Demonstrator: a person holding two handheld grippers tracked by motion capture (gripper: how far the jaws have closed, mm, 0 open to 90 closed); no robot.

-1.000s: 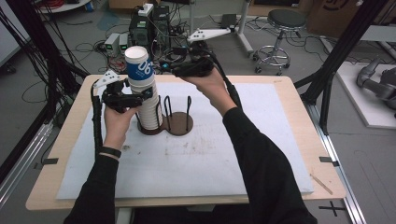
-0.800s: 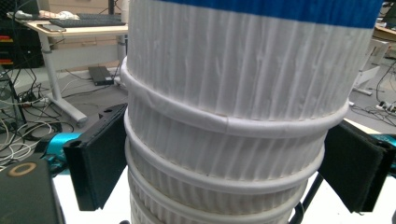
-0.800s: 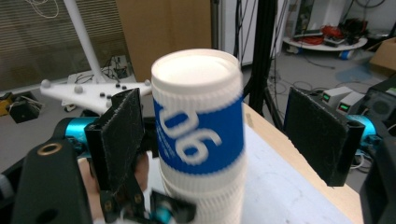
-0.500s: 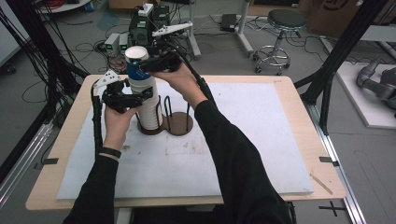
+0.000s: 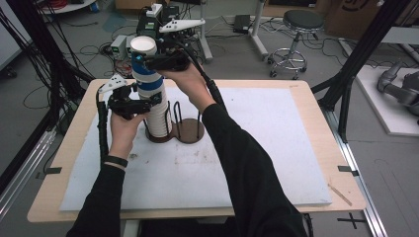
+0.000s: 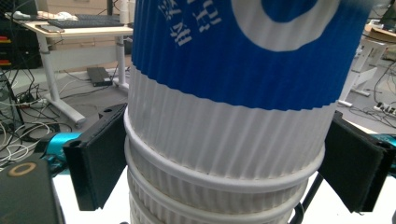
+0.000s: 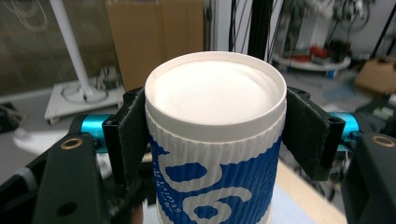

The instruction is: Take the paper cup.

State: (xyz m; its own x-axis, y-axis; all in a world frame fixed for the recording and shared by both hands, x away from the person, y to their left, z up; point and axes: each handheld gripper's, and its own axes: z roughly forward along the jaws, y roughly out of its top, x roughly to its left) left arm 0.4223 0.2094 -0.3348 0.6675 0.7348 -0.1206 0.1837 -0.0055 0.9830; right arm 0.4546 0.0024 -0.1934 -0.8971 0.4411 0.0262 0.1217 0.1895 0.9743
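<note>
Here, right tool [image 7: 212, 135] just closed on top cup [image 7: 215, 140], left tool [image 6: 224, 163] pinching cup stack [image 6: 219, 186].

Right gripper [image 5: 148, 61] now over at top cup [image 5: 145, 59] of stack, reached from right side; jaws just closing, pads now pressing cup's ribbed wall under rim. Right forearm swung leftward across table.

A blue-and-white ribbed cup [image 6: 233, 93] is flanked by the left tongs [image 6: 224, 168], nested atop a white cup stack [image 6: 210, 200].
</note>
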